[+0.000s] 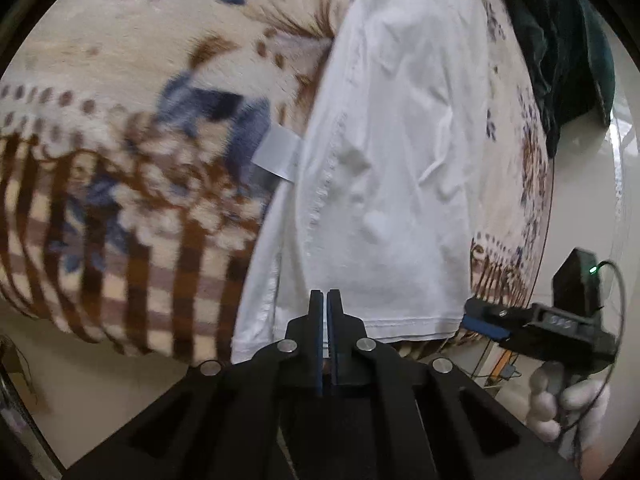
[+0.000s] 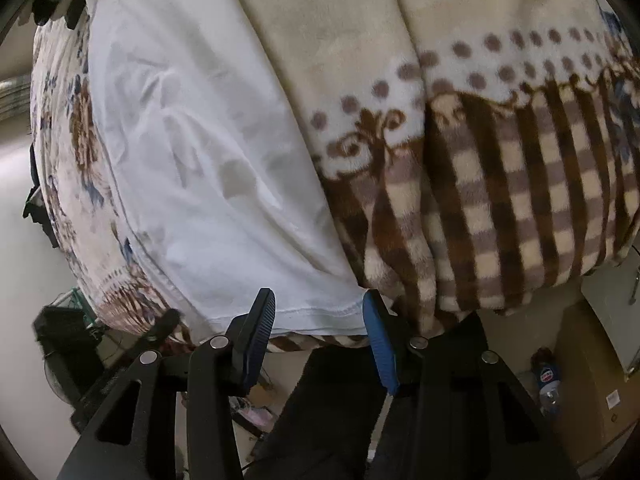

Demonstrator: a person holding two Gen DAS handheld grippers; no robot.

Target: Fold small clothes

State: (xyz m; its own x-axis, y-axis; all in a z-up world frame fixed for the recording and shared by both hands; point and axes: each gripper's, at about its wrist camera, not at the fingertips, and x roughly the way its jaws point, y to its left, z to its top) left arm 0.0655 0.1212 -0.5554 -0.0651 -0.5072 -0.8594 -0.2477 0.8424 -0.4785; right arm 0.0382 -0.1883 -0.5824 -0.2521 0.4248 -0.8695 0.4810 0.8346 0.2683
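Left wrist view is showing the patterned blanket (image 1: 120, 152) carrying the white garment (image 1: 392, 152), lying at twelve o'clock beyond the left tool (image 1: 325, 293), pinched together, gripping nothing visible. Right tool (image 2: 318, 300) is gaping wide, straddling the hem (image 2: 320, 313); only its view is catching a bottle (image 2: 547, 380) at four o'clock.

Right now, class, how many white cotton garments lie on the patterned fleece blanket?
1: the white cotton garment lies lengthwise on the patterned fleece blanket, hem toward both grippers. Others may be hidden.

One white garment (image 1: 392, 160), one patterned blanket (image 1: 120, 168), two hand-held grippers.
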